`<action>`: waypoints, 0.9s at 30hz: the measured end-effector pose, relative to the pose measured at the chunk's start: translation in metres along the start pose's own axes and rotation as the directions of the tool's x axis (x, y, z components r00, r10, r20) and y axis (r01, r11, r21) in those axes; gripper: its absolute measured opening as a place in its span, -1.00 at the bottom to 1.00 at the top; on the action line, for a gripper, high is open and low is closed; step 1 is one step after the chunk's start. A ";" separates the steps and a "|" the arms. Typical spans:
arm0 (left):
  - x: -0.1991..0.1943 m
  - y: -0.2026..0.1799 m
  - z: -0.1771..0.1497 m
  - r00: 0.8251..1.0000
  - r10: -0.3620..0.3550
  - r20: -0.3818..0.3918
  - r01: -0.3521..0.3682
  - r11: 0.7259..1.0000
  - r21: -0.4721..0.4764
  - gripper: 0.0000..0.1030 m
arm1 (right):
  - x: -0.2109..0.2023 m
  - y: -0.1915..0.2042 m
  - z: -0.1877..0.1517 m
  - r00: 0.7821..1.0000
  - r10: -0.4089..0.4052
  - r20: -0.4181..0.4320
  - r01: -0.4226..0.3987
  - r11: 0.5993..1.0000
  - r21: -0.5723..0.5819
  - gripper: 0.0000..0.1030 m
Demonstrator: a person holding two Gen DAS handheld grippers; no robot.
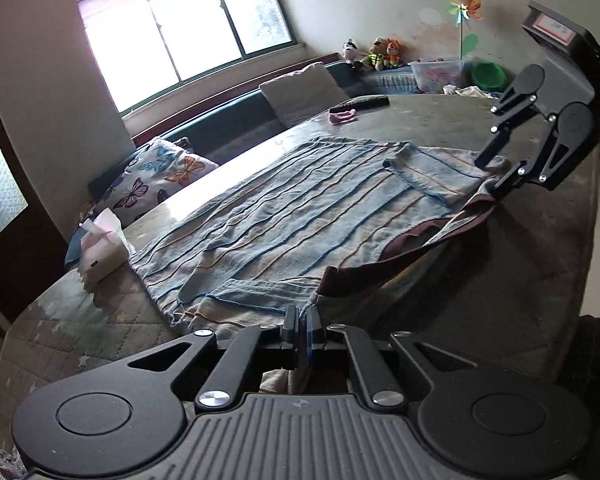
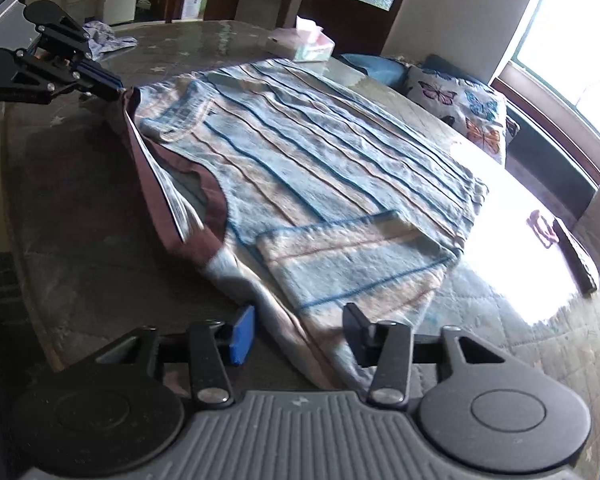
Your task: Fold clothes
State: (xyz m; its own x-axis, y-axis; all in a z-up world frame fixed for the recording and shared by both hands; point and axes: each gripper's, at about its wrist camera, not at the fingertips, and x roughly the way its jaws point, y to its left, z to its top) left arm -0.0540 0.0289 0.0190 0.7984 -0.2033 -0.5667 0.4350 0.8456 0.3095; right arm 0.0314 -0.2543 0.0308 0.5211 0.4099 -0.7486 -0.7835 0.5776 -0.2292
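At the near edge of the table (image 1: 500,280), the left gripper (image 1: 303,326) was closed, its two fingers pressed together on a shoulder corner of the striped T-shirt (image 1: 300,208), right where the dark brown neckband (image 1: 380,268) ended. Across the collar, the right gripper (image 2: 298,334) stood with its jaws spread wide, one blue-padded finger and one black finger on either side of the shirt's other shoulder, the cloth lying between them without being pinched. From the left wrist view the same right gripper (image 1: 496,172) showed at the far end of the neckband, with the band stretched between the two tools and lifted slightly off the surface.

Beyond the grippers, the shirt (image 2: 320,184) lay flat on the table, pale blue with thin blue and orange stripes, both short sleeves folded inward onto the body. Its hem pointed away toward a tissue box (image 1: 100,252) near the table's far rim. A dark remote control (image 1: 364,102) and a small pink item (image 1: 342,116) sat further along the tabletop, well apart from the shirt. Past the table ran a bench with a butterfly cushion (image 1: 160,176) and a plain grey cushion (image 1: 304,92) under a bright window (image 1: 180,32), and plush toys (image 1: 380,54) lined the corner.
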 end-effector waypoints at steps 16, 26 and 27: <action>-0.006 -0.012 -0.022 0.997 0.035 -0.072 -0.028 0.996 0.085 -0.63 | 0.002 -0.012 0.000 1.000 0.000 0.024 -0.002 0.996 0.086 -0.83; -0.009 -0.016 -0.029 0.995 -0.024 -0.096 0.040 0.986 0.165 -0.44 | 0.000 -0.015 0.003 0.999 -0.021 0.041 0.016 0.992 0.126 -0.87; -0.009 -0.017 -0.029 0.995 -0.027 -0.096 0.043 0.984 0.174 -0.43 | 0.000 -0.015 0.003 0.999 -0.022 0.041 0.016 0.992 0.127 -0.87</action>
State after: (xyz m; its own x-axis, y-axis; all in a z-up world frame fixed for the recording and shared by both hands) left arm -0.0809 0.0303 -0.0035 0.7428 -0.1775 -0.6455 0.5347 0.7375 0.4125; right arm 0.0440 -0.2608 0.0360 0.5516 0.4260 -0.7171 -0.7253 0.6695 -0.1602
